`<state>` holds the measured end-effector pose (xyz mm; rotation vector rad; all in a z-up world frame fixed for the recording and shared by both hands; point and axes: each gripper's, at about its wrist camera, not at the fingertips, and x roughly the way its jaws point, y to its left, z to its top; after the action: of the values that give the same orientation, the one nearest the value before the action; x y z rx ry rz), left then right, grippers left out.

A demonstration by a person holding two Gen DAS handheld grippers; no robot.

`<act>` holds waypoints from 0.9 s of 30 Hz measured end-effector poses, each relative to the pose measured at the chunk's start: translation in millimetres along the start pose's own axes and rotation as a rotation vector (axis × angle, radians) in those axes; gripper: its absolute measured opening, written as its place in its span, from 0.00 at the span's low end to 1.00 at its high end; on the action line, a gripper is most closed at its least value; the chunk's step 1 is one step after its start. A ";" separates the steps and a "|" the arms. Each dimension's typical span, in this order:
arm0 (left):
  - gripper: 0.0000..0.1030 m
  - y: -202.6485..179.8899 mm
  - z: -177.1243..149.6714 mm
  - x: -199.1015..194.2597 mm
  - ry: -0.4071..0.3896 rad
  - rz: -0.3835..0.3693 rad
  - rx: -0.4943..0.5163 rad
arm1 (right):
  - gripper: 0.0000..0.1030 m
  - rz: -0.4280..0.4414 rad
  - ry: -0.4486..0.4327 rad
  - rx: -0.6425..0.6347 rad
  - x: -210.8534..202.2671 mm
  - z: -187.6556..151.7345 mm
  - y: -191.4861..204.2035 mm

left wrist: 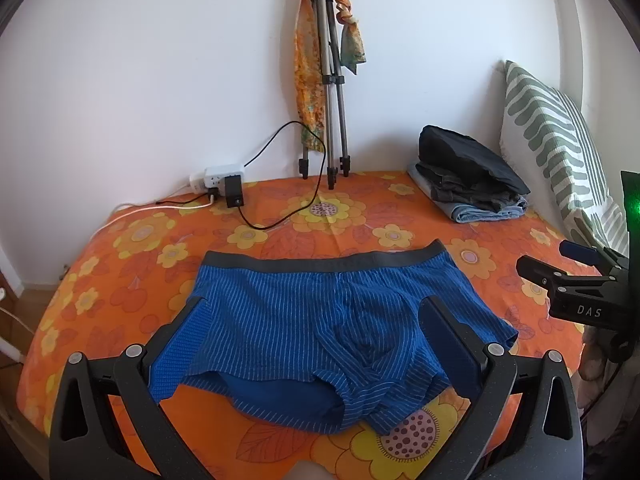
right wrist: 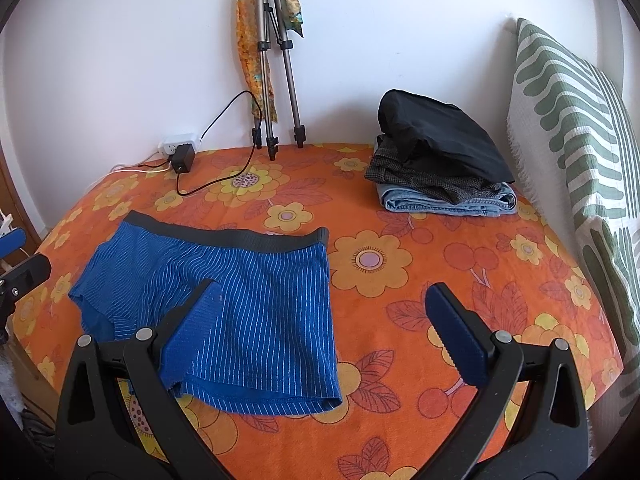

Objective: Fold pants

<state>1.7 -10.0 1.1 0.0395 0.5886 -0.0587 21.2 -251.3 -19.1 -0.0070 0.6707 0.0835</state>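
Blue pinstriped boxer shorts with a grey waistband (left wrist: 320,320) lie spread flat, unfolded, mid-bed on the orange flower-print bedsheet (left wrist: 120,264); no fold made yet, whole job left. Fabric slightly rumpled at leg hems. Left tool (left wrist: 316,344) & right tool (right wrist: 324,328) hover w/ fingers apart, gripping nothing. Stack of folded dark trousers and jeans (right wrist: 444,172) sits at far right.

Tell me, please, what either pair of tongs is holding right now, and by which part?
Nothing is held: the left tongs and the right tongs are both open above the blue striped boxer shorts, which lie flat on the bedspread.
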 end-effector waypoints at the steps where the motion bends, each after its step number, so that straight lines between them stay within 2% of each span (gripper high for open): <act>1: 1.00 -0.6 -0.1 0.1 0.000 -0.002 0.000 | 1.00 0.000 -0.001 0.000 -0.7 -0.2 1.0; 27: 1.00 -5.9 -1.6 2.0 0.003 -0.044 0.008 | 1.00 0.006 0.002 0.007 1.5 2.9 -6.9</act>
<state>2.0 -15.9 -1.5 0.0349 0.5924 -0.1033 24.8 -257.9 -17.9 0.0015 0.6734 0.0868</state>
